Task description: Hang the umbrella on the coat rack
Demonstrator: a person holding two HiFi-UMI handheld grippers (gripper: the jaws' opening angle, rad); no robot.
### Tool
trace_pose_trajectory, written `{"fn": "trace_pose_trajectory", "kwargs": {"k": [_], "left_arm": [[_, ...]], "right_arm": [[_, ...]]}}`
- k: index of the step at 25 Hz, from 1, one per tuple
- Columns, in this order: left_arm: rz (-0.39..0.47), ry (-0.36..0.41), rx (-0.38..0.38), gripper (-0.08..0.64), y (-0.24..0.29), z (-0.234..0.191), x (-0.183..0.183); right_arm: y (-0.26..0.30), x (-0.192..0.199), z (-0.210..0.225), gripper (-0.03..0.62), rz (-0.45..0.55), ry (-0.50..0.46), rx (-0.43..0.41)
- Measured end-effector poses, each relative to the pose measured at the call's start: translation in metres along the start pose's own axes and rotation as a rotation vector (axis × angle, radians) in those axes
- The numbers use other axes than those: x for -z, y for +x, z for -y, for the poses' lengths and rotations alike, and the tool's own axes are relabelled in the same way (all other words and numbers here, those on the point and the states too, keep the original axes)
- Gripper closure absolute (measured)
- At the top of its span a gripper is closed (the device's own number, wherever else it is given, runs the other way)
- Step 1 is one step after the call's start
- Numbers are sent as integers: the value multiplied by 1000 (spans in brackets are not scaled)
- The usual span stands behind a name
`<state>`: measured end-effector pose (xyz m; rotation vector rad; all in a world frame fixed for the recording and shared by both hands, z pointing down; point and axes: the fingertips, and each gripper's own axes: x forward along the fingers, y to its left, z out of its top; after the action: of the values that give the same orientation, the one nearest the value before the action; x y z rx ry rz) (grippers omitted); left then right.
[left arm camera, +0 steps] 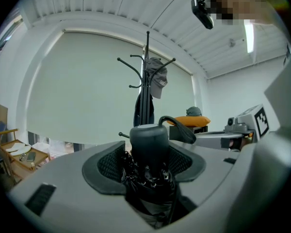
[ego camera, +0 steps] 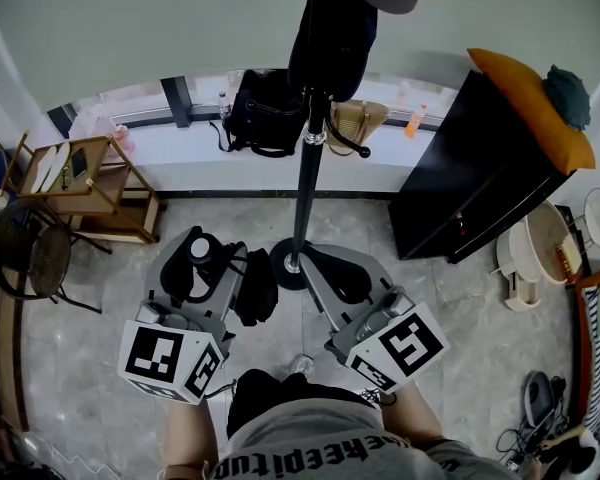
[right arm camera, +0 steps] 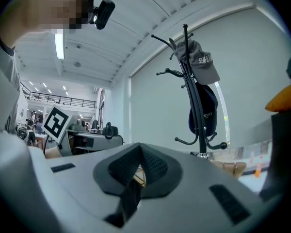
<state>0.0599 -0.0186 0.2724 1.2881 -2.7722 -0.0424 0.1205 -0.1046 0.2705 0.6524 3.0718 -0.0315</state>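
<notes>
A folded black umbrella (left arm camera: 149, 144) stands upright between the pads of my left gripper (left arm camera: 148, 161), which is shut on it. Its wrist strap (left arm camera: 180, 125) loops off to the right. In the head view the left gripper (ego camera: 208, 256) holds the umbrella (ego camera: 254, 290) low, just left of the coat rack's base (ego camera: 292, 265). The coat rack (ego camera: 306, 173) is a black pole with curved hooks (left arm camera: 131, 64), a grey cap (right arm camera: 202, 62) and a dark bag (right arm camera: 205, 111) hanging on it. My right gripper (ego camera: 320, 268) is shut, pads (right arm camera: 150, 165) together, nothing seen held.
A black backpack (ego camera: 263, 113) and a straw bag (ego camera: 360, 121) rest on the window ledge behind the rack. A wooden shelf cart (ego camera: 92, 183) and a chair (ego camera: 30, 258) stand at left. A black cabinet (ego camera: 480, 173) with an orange cushion (ego camera: 532, 100) stands at right.
</notes>
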Motion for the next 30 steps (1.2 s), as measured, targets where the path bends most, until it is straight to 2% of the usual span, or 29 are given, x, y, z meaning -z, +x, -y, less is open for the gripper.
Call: {"fn": "trace_pose_trajectory", "kwargs": {"k": [9,30], "left_arm": [[3,7,10,302,6,-18,-1],[-14,31,249,302,31,-97,-18]], "right_arm": [[14,4,0,581,-2,-1,18],[100,-6,-21,581,-3,-6,237]]}}
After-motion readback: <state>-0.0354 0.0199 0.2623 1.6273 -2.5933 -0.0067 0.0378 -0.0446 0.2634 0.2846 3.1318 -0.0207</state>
